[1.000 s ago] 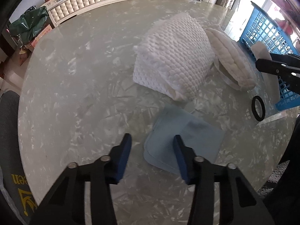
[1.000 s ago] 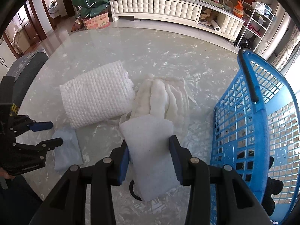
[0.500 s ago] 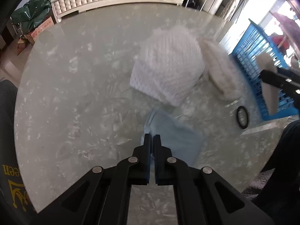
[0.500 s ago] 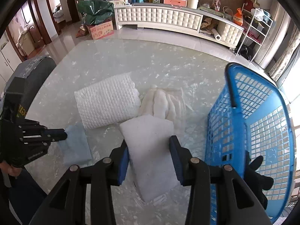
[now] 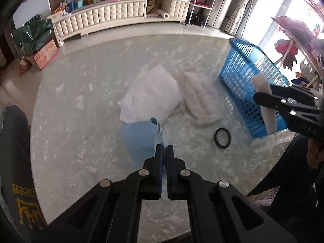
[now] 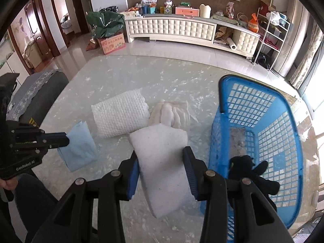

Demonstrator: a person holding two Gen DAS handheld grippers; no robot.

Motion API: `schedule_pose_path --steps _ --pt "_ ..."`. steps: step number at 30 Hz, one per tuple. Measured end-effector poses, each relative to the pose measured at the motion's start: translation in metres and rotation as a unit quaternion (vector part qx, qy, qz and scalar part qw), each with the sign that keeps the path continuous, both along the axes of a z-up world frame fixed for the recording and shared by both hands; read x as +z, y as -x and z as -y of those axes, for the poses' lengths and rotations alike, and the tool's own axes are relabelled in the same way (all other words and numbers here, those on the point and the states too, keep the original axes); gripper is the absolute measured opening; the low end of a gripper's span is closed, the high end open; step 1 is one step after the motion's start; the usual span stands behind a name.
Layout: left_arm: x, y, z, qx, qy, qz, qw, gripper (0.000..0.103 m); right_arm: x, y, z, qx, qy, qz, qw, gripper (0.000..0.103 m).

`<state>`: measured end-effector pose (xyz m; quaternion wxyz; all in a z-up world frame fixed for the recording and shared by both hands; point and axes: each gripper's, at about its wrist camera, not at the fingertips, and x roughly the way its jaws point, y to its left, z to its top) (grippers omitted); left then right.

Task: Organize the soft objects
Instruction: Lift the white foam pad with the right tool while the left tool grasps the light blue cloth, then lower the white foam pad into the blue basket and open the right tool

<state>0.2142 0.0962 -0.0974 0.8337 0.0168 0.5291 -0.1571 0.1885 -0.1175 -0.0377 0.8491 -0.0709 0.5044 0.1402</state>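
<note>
My left gripper (image 5: 164,147) is shut on an edge of the light blue cloth (image 5: 139,137), which hangs lifted above the glass table (image 5: 81,93). In the right wrist view the left gripper (image 6: 66,138) holds the blue cloth (image 6: 79,147) at the left. My right gripper (image 6: 161,154) is shut on a white foam pad (image 6: 162,166), held in the air beside the blue basket (image 6: 263,105). A white quilted cushion (image 5: 149,97) and a white ribbed fluffy piece (image 5: 198,99) lie mid-table. In the left wrist view the right gripper (image 5: 263,92) holds the pad (image 5: 269,119) before the basket (image 5: 239,75).
A black soft item (image 6: 251,168) and a grey pad (image 6: 237,139) lie in the basket. A black ring (image 5: 222,135) rests on the table near the basket. A dark chair (image 5: 14,151) stands at the table's left edge. A cabinet (image 6: 172,30) lines the far wall.
The left gripper closed on the blue cloth and lifted it off the table. The right gripper rose with the white pad, still beside the basket.
</note>
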Motion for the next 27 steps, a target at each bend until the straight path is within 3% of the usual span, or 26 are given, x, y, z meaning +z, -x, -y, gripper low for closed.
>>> schedule_pose_path --steps 16,27 --pt "0.083 0.037 0.058 -0.019 -0.007 0.072 0.9972 0.002 0.046 0.028 0.053 0.0 -0.026 0.053 0.998 0.039" --pt "0.107 0.046 0.098 -0.046 0.005 0.083 0.9955 0.002 0.047 0.022 0.098 -0.024 -0.001 0.064 0.998 0.039"
